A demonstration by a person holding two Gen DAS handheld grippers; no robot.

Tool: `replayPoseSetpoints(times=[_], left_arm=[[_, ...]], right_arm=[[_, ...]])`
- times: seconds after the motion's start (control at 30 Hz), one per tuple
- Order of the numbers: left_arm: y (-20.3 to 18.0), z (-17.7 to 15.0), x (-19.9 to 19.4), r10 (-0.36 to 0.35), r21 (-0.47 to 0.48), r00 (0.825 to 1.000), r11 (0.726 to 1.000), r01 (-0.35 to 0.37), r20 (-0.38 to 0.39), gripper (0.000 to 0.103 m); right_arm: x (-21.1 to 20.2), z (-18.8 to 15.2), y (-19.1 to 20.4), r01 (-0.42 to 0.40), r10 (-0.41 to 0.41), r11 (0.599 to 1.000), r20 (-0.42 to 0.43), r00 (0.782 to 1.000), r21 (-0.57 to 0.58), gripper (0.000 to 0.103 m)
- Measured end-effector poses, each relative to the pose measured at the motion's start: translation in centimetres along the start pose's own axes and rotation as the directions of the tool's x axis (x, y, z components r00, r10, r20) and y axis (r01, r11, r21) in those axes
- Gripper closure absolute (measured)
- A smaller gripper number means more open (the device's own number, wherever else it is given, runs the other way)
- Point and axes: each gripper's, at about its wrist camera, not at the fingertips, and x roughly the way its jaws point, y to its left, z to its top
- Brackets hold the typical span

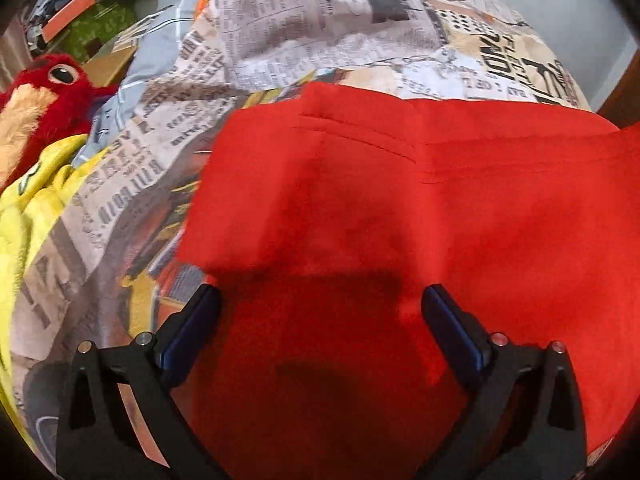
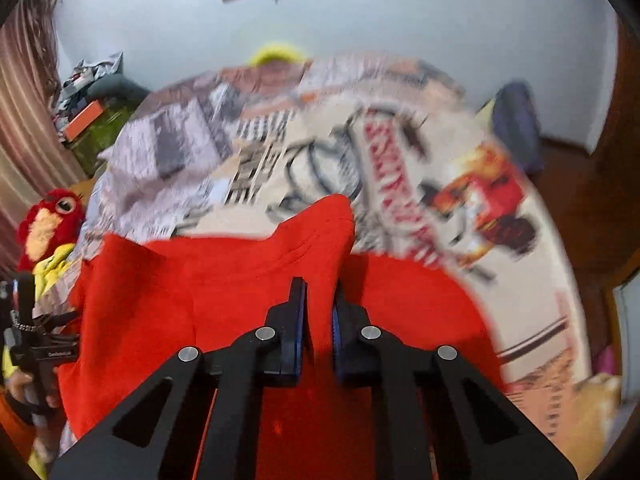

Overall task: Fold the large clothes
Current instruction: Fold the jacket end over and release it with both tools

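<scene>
Fold was mid-way, judging by layers. Nearest in the left wrist view, the left gripper (image 1: 320, 312) was released, jaws spread wide, nothing between the pads, pointing steeply down over the red garment (image 1: 420, 208). In the right wrist view the right gripper (image 2: 319, 312) was clenched on a raised ridge of the same red garment (image 2: 192, 300); cloth ran up between the pads and peaked just beyond the tips.

Done so far, as a judgement: at least one fold was in. A red flap lay on top of a lower red layer, its near edge casting a shadow across the cloth below. Left to do: carry the pinched part over, lay it flat, smooth it, maybe a further fold. Final shape was not yet there.

Garment look: plain bright red, soft matte knit, double stitch lines near its far edge, mild wrinkles. Exact type could not be told.

Place: it lay on the near part of a bed, on a newspaper-print sheet (image 1: 280, 32). Farther left sat a red plush toy (image 1: 52, 92) and a yellow fabric (image 1: 24, 216). The right view was motion-blurred beyond the garment.
</scene>
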Motion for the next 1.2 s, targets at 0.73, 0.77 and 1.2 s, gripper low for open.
replayPoseSetpoints(times=[0.73,0.77,1.2], left_arm=[[-1.1,-0.9,-8.2,0.043,0.033,0.986,0.998,-0.048,0.159,0.003],[-1.8,-1.0,-8.8,0.022,0.041,0.985,0.999,-0.029,0.169,0.003],[-10.5,-4.3,-9.5,-0.153,0.174,0.984,0.975,0.136,0.088,0.002]], right_arm=[[-5.3,-2.1,0.8,0.169,-0.168,0.985,0.046,0.985,-0.023,0.071],[-6.1,-2.2,1.7,0.132,-0.130,0.991,0.057,0.990,-0.036,0.064],[-3.0,-7.0,8.4,-0.048,0.025,0.989,-0.156,0.987,-0.141,0.031]])
